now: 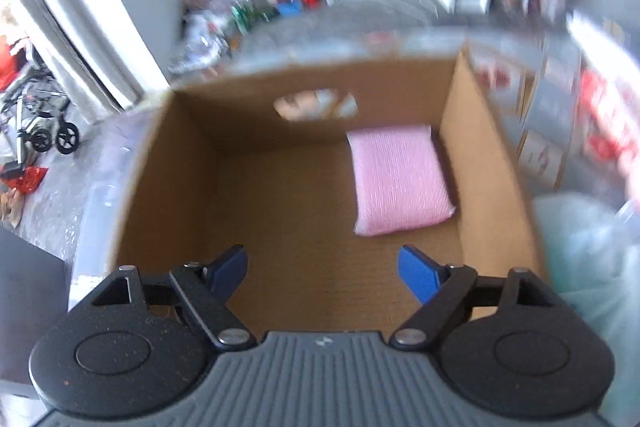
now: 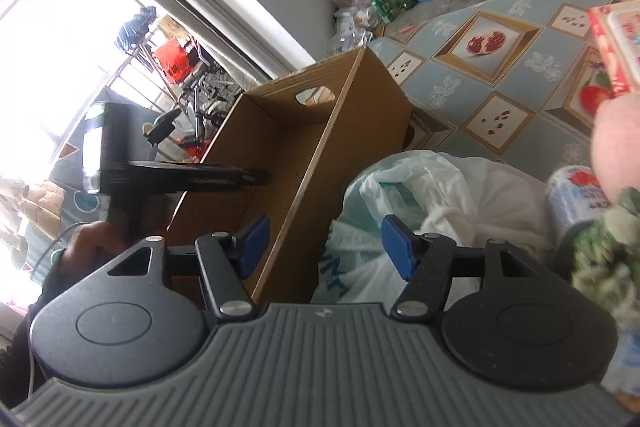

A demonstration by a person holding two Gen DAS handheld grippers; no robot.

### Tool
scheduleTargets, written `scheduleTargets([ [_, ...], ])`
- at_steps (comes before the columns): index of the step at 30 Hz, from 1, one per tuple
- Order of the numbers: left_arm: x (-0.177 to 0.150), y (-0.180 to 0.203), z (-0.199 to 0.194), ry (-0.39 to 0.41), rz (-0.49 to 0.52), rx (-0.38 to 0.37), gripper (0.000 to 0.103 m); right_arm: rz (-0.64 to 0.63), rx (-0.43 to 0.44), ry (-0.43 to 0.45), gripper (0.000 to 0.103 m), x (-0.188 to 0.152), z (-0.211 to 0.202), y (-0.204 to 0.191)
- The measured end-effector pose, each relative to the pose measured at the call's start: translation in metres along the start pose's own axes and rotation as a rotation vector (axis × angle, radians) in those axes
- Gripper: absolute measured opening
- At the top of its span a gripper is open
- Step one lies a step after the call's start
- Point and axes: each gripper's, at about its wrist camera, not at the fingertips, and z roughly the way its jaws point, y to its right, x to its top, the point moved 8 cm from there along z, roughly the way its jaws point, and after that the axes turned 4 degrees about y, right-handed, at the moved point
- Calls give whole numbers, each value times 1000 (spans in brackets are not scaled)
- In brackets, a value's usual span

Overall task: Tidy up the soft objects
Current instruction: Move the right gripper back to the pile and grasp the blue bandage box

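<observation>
With the pink pillow (image 1: 398,179) lying in the cardboard box (image 1: 490,163), the empty, open right gripper (image 2: 324,247) hangs nearest the white plastic bag (image 2: 436,195), just ahead.

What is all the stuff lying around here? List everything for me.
Cardboard box: one, brown, open-topped, on the patterned cloth.
Pink pillow: one, pink, flat in the box's far right corner.
Plastic bag: one, white, crumpled, right of the box.
Can: one, white with red print, beside the bag.
Patterned cloth: one, grey-blue with fruit pictures, under everything.
Left gripper: one, black with blue pads, open above the box.
Right gripper: one, same colours, open, empty, near the bag.
</observation>
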Motion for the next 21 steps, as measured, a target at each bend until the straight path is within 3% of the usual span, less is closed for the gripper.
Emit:
scheduleTargets([
  [5, 2, 2, -83, 166, -92, -67, 92, -36, -21, 67, 65, -9, -52, 8],
  [10, -12, 49, -148, 283, -162, -269, 100, -106, -102, 141, 73, -17, -110, 32],
  [15, -35, 123, -161, 315, -140, -433, 100, -128, -198, 202, 78, -19, -164, 74],
  [21, -59, 226, -160, 349, -22, -524, 100, -215, -235, 208, 78, -4, -200, 127],
])
